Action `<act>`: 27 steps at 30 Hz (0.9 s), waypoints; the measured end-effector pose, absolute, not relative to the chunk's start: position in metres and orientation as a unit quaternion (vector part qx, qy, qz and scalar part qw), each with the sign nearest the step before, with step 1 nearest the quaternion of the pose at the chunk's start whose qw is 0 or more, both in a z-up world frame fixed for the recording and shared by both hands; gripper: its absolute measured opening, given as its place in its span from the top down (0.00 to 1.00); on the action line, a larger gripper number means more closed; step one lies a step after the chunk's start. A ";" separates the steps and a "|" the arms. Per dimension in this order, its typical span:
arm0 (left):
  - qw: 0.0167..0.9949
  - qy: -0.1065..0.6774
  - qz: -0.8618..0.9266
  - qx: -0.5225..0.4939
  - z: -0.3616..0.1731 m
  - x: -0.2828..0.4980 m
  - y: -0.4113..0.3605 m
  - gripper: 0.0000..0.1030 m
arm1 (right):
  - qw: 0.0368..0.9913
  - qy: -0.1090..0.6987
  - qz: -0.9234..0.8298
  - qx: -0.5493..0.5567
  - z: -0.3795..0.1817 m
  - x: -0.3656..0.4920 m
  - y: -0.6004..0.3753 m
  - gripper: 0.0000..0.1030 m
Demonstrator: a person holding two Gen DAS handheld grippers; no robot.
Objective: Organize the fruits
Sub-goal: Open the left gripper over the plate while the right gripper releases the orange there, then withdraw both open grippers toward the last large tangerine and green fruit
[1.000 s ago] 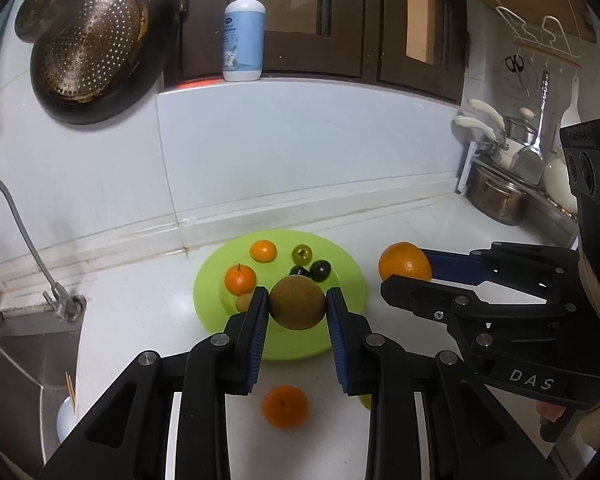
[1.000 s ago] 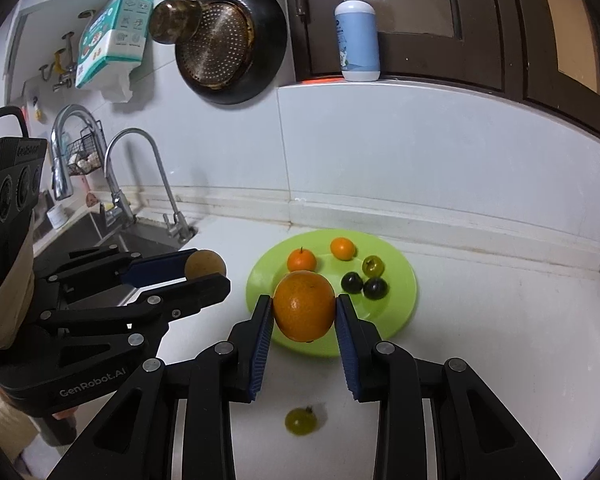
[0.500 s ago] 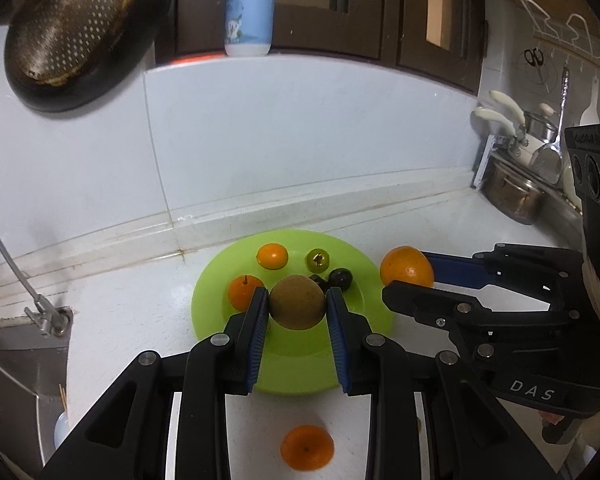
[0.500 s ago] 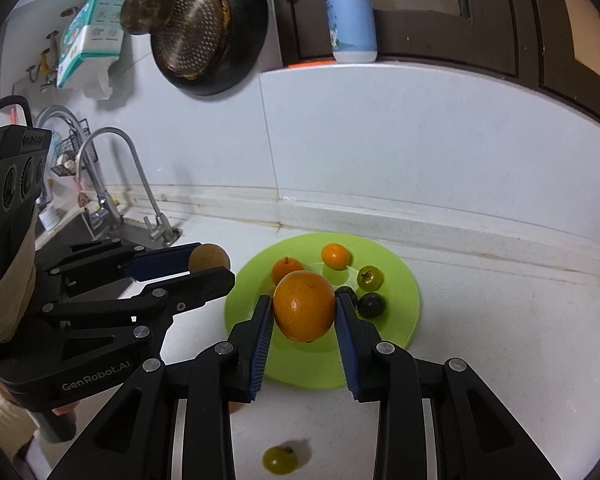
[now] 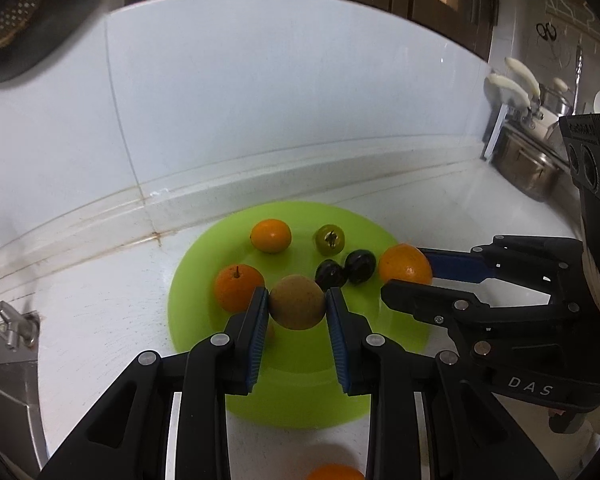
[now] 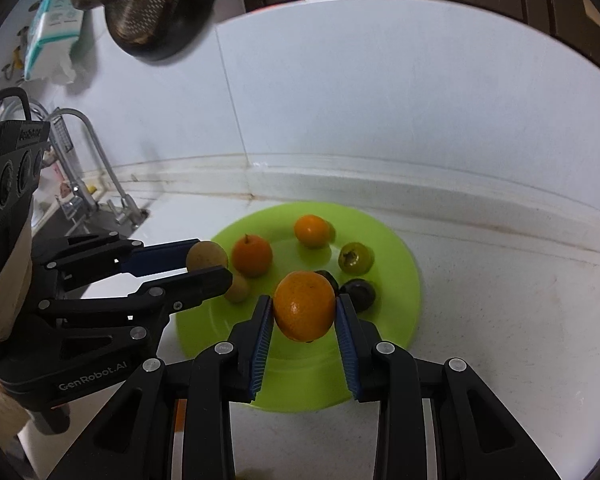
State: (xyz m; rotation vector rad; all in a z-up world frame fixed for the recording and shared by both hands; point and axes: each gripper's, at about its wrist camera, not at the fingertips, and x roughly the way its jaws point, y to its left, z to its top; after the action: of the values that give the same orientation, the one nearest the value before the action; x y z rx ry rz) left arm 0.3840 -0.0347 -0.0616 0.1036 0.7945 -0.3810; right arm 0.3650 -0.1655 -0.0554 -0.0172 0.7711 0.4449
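Partly done: several fruits already lie on green plate [image 5: 204,280]. Brown fruit [image 5: 297,301] is pinched by left gripper [image 5: 297,304], orange [image 6: 305,306] by right gripper [image 6: 305,312]; both undelivered, one small orange fruit [image 5: 334,472] left on counter.

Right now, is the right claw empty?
No, the right claw is shut on a large orange, its blue pads pressing both sides of the fruit above the green plate.

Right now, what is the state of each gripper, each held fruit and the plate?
Left gripper: shut on the brown fruit.
Brown fruit: held above the plate.
Right gripper: shut on the orange.
Orange: held above the plate.
Plate: on the counter, several small fruits on it.
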 end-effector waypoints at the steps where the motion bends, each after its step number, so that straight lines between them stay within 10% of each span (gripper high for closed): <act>1: 0.902 0.387 -0.185 0.051 -0.064 0.386 -0.036 0.71 | 0.901 0.377 0.214 -0.008 -0.059 0.368 -0.166 0.68; 12: 0.894 0.402 -0.190 0.063 -0.079 0.403 -0.043 0.71 | 0.893 0.403 0.201 0.001 -0.078 0.384 -0.171 0.68; 27: 0.906 0.383 -0.168 0.065 -0.053 0.382 -0.032 0.45 | 0.906 0.383 0.178 0.006 -0.060 0.371 -0.178 0.62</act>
State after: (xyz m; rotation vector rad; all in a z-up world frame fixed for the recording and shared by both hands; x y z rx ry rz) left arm 0.3817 -0.0317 -0.0525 0.1351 0.7909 -0.3473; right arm 0.3707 -0.1781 -0.0599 0.0116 0.7910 0.3667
